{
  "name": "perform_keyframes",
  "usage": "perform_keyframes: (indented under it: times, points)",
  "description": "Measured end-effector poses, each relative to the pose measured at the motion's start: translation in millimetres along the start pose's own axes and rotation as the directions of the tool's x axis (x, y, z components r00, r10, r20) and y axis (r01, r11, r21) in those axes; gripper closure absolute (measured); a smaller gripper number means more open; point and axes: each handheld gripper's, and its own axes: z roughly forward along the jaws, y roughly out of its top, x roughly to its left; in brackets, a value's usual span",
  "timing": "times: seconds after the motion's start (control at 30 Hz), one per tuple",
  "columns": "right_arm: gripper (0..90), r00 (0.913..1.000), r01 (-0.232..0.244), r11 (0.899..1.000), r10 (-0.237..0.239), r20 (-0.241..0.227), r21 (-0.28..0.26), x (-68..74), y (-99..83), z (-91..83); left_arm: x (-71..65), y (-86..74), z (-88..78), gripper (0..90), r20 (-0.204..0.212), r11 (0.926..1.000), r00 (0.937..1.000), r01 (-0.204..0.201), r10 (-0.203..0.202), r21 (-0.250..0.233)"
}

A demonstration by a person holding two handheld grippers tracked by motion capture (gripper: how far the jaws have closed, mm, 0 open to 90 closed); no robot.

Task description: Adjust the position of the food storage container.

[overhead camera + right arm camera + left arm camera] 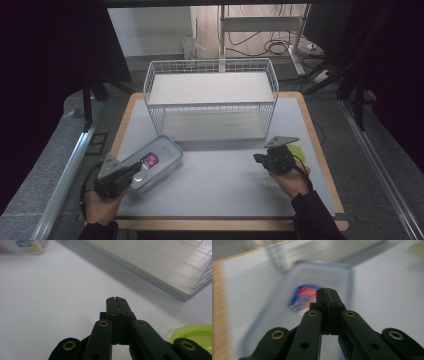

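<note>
My left gripper is closed on nothing, its tips over the near end of the clear box at the surface's left front; my right gripper is closed and empty too, low at the right front; a wire basket stands behind both, across the far middle; a green thing lies just beside my right hand, half hidden; the left gripper view is blurred, so the box's red-and-blue label cannot be read.
</note>
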Motion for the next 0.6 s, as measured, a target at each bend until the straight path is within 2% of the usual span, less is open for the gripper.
perform_keyframes:
  times: [0.03,0.1,0.17,0.23,0.27,0.3,0.33,0.43,0.47,0.5,0.6]
  points:
    - [90.0,1.0,0.0,1.0,0.0,0.0,0.0,0.0,0.0,0.0,4.1,-1.8,-1.8,90.0,-0.016,1.0,0.9999,0.005,-0.005,0.006]
    - [90.0,1.0,0.0,1.0,0.0,-0.004,-0.001,2.3,1.8,1.5,23.0,-10.7,-9.3,90.0,-0.09,0.9987,0.9949,0.047,-0.045,0.019]
    - [90.0,1.0,0.002,1.0,-0.002,-0.008,-0.007,5.2,4.1,3.2,38.3,-18.8,-15.1,90.0,-0.15,0.9954,0.9846,0.093,-0.089,0.023]
    - [90.0,0.9998,0.006,1.0,-0.006,-0.016,-0.014,7.8,6.4,5.5,50.5,-26.8,-17.4,90.0,-0.19,0.9895,0.9732,0.139,-0.13,0.038]
    - [90.0,0.9997,0.012,1.0,-0.012,-0.021,-0.013,10.0,8.4,8.5,57.3,-33.7,-15.7,90.0,-0.215,0.9822,0.9636,0.177,-0.159,0.064]
    - [90.0,0.9997,0.012,1.0,-0.012,-0.021,-0.013,10.0,8.4,8.5,57.3,-33.7,-15.7,90.0,-0.215,0.9822,0.9636,0.177,-0.159,0.064]
    - [90.0,0.9996,0.015,1.0,-0.015,-0.024,-0.011,10.6,9.1,9.7,60.5,-38.2,-11.6,90.0,-0.227,0.9739,0.9578,0.203,-0.176,0.102]
    - [90.0,0.9994,0.026,1.0,-0.027,-0.024,-0.007,13.6,11.4,14.5,59.4,-42.5,-3.1,90.0,-0.241,0.962,0.9552,0.216,-0.172,0.168]
    - [90.0,0.9993,0.033,0.999,-0.033,-0.02,-0.006,14.8,12.5,16.1,58.7,-43.4,1.6,90.0,-0.233,0.9557,0.9554,0.227,-0.181,0.187]
    - [90.0,0.9993,0.033,0.999,-0.033,-0.02,-0.006,14.8,12.5,16.1,58.7,-43.4,1.6,90.0,-0.233,0.9557,0.9554,0.227,-0.181,0.187]
    - [90.0,0.999,0.037,0.999,-0.037,-0.025,-0.008,16.6,14.8,19.7,57.6,-44.9,9.6,90.0,-0.211,0.9479,0.9571,0.243,-0.199,0.207]
